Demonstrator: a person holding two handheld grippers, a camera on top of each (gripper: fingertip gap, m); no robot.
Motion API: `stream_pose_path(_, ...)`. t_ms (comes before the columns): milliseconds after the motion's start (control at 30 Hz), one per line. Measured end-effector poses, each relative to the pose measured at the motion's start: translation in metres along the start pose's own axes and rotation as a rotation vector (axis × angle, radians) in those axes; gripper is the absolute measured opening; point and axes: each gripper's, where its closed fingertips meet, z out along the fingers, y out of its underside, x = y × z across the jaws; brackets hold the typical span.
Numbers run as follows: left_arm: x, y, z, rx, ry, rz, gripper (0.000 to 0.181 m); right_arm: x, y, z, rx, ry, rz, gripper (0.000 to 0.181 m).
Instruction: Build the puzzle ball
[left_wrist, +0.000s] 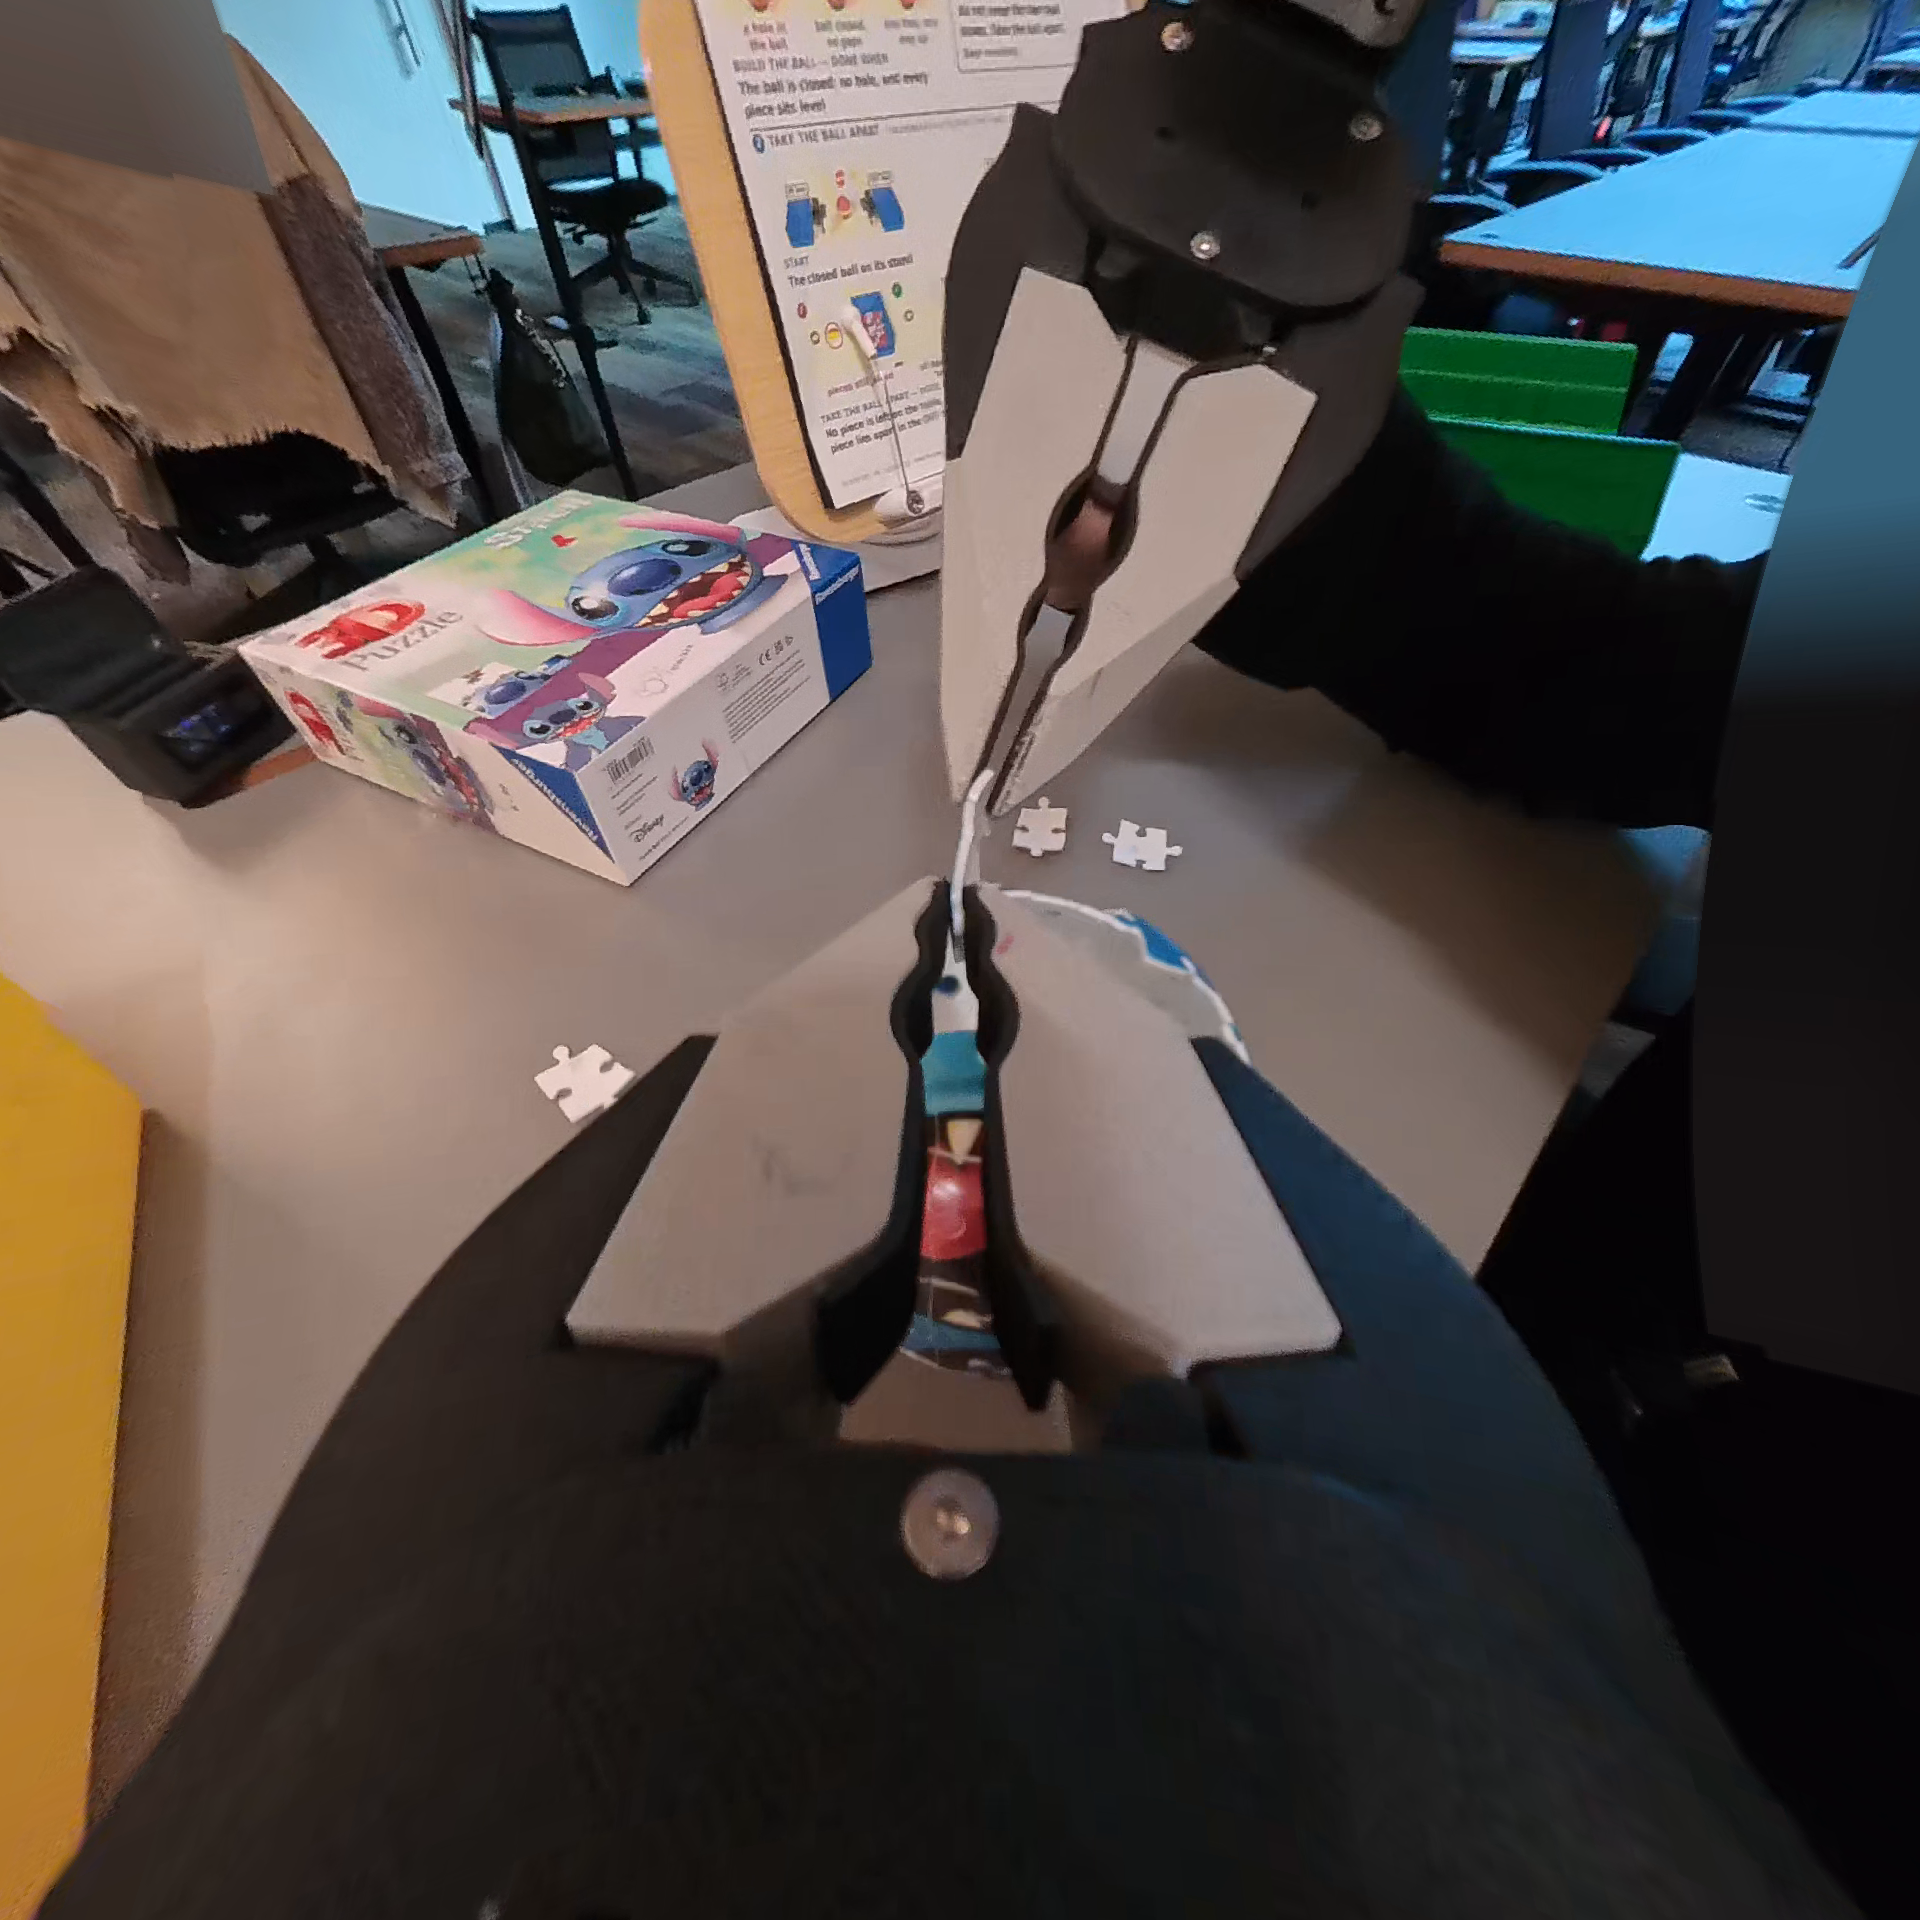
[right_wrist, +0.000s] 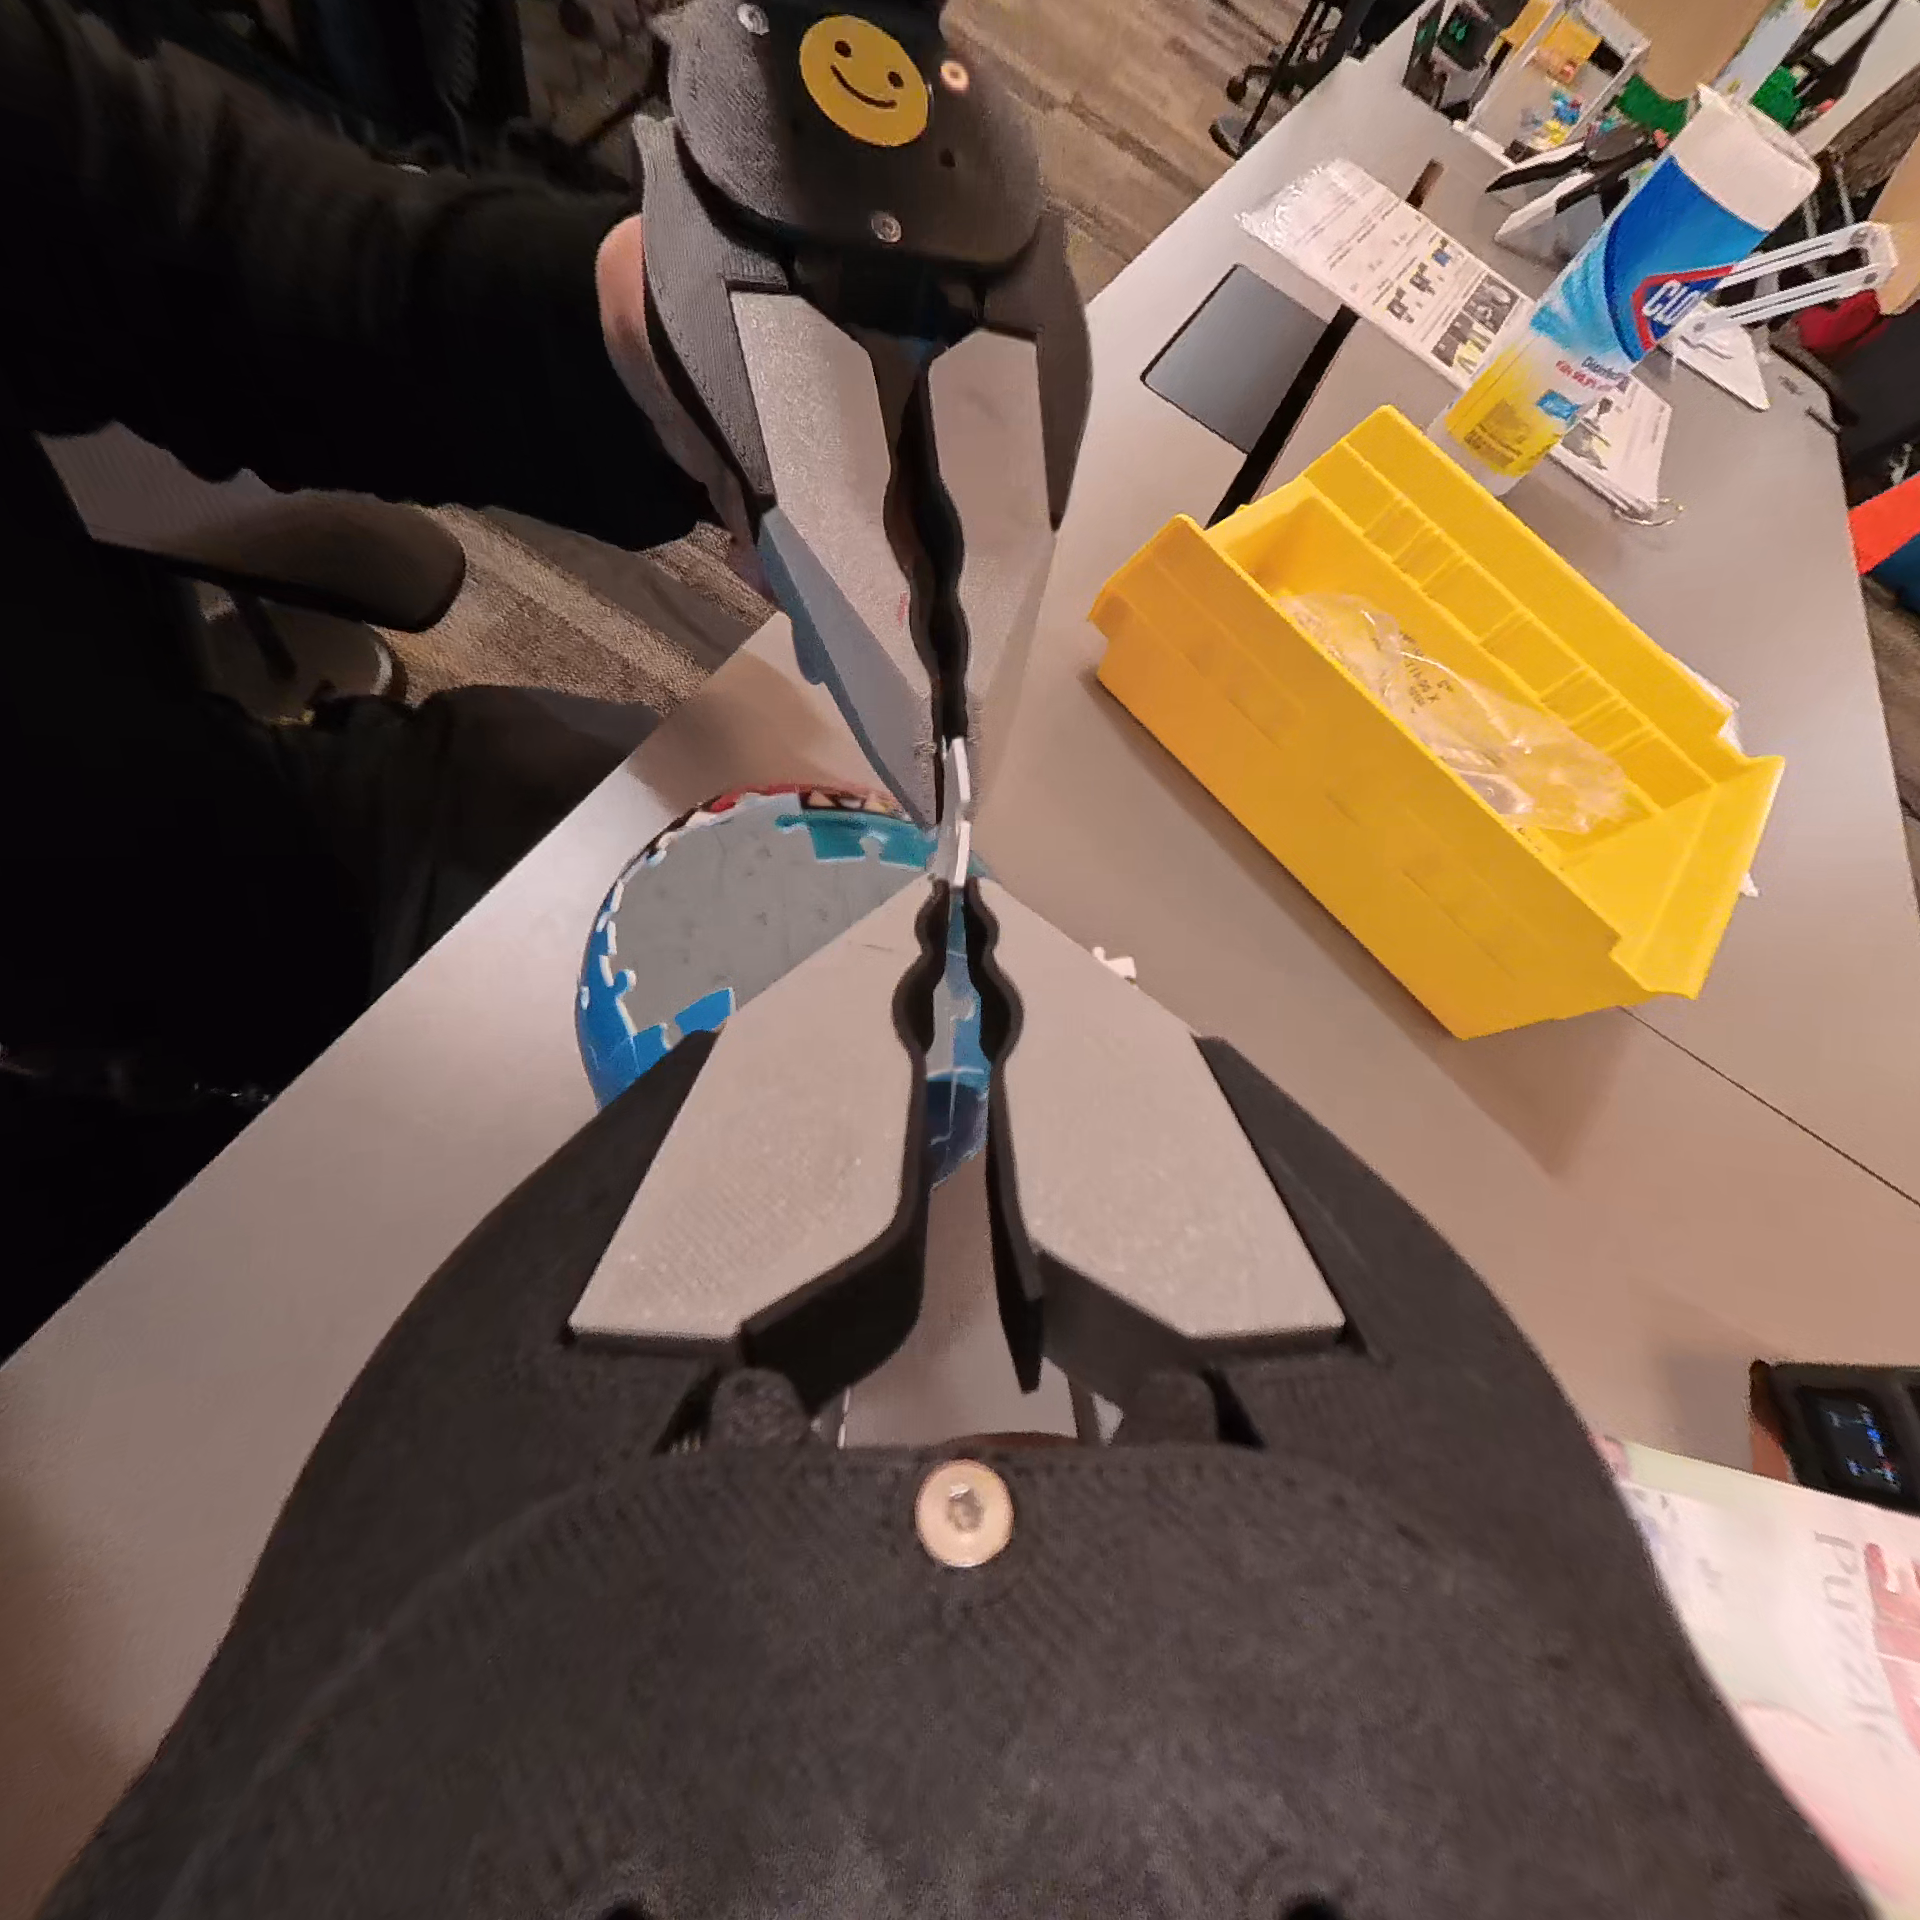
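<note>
Left tool (left_wrist: 961, 914) clamped on white curved puzzle piece (left_wrist: 971, 831); right tool (right_wrist: 951, 894) pinches same piece, both above half-built blue puzzle ball shell (right_wrist: 717, 914) on grey worktop (left_wrist: 312, 935). Align tabs, press gently.

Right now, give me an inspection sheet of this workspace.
Surface: grey tabletop, mostly bare.
Job's things: half-built blue puzzle ball shell, open side up, beneath the grippers; a small white puzzle piece gripped by both grippers; three loose white pieces lying flat.
Clutter: printed cardboard puzzle box, yellow plastic bin holding a clear bag, blue-and-yellow wipes canister, instruction board.
Grippers: left gripper and right gripper both shut on the white piece, tip to tip.
Cables: nothing seen.
Surroundings: other tables, office chairs, person's dark sleeve.
</note>
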Motion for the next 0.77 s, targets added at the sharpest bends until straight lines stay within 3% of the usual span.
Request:
stream_pose_path(300,0.0,0.009,0.003,-0.005,0.028,-0.052,0.0,-0.002,0.002,0.01,0.002,-0.021,0.015,0.0)
stream_pose_path(433,0.001,0.011,0.0,-0.025,0.027,-0.041,0.012,0.002,0.009,0.013,-0.043,0.002,0.013,0.0)
stream_pose_path(767,-0.003,0.012,0.002,-0.051,-0.005,0.005,0.007,0.0,0.014,0.017,-0.108,-0.021,0.022,0.0)
